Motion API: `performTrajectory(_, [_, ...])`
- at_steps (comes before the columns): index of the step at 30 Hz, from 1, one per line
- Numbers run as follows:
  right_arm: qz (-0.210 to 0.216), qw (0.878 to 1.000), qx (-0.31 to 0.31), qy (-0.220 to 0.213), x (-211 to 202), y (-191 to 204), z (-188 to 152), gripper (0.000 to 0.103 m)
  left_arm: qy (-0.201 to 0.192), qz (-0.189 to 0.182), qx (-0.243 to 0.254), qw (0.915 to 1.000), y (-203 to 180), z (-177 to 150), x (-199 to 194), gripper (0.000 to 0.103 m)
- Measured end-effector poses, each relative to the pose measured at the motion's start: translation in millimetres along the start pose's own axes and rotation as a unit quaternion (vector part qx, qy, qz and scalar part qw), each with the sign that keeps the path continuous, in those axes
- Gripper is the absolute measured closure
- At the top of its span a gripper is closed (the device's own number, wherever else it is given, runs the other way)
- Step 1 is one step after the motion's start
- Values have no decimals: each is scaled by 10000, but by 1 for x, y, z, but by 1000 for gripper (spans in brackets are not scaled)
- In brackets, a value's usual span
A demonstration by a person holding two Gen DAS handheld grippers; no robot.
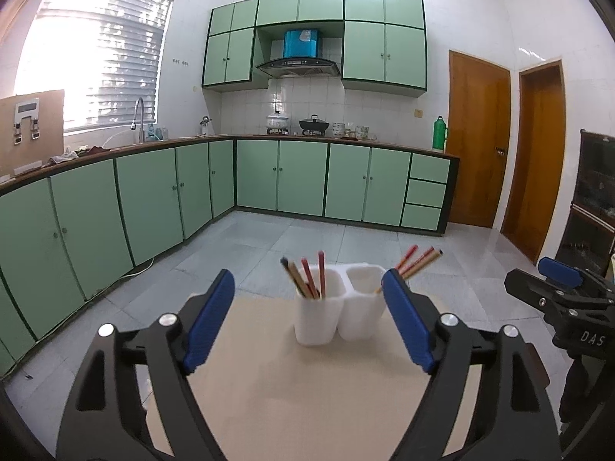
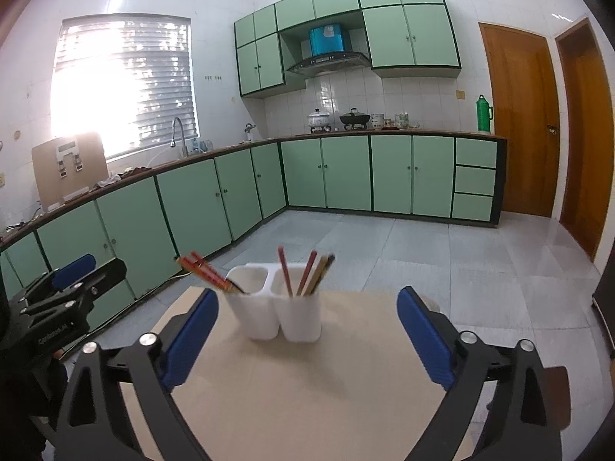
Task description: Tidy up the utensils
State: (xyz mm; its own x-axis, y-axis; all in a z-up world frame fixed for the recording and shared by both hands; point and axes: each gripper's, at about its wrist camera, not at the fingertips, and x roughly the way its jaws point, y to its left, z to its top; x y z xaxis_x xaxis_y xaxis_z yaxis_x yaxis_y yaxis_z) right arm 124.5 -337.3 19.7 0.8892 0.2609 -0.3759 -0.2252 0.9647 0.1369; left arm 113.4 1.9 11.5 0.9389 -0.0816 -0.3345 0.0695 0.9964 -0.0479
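- Left wrist view: left gripper fills the foreground, jaws spread wide, nothing between the blue pads. The right gripper pokes in at the right edge, only one blue pad in sight.
- Right wrist view: right gripper in the foreground, jaws wide apart and bare. The left gripper shows at the left edge, seen side-on.
- Only the left wrist view shows a dark glass-fronted cabinet at far right. Only the right wrist view shows the cardboard box on the kitchen counter in full; the other view cuts it off at the frame edge.
- A white two-compartment holder stands upright on the beige table, near its far edge, well ahead of both grippers.
- Both compartments hold chopsticks. One bunch stands fairly upright in its compartment; the second bunch of chopsticks leans steeply outward over the rim of the other.
- From the left gripper, the holder sits ahead and between the fingertips, towards the right pad, which hides part of the leaning bunch. No contact.
- From the right gripper, the holder sits ahead, closer to the left pad, apart from it. The upright chopsticks are in the nearer-right compartment, the leaning ones in the left.
- The table surface between jaws and holder is plain beige.
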Motion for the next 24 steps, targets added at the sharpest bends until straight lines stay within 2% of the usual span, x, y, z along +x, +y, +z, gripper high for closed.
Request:
performTrajectory(6, [173,9998,-15,11,-28,10,-10,6,-5,-27,-11,10000,-6,-11,-35,14])
performTrajectory(15, [325,9994,-107,-59,-59,26,-14,6,-129,-108,55,9998,-16,-14,-71,13])
performTrajectory(24, [351,9991,-202,-107,-71,32,-15,6,-229,-95,101,9996,-21,-14,-85,13])
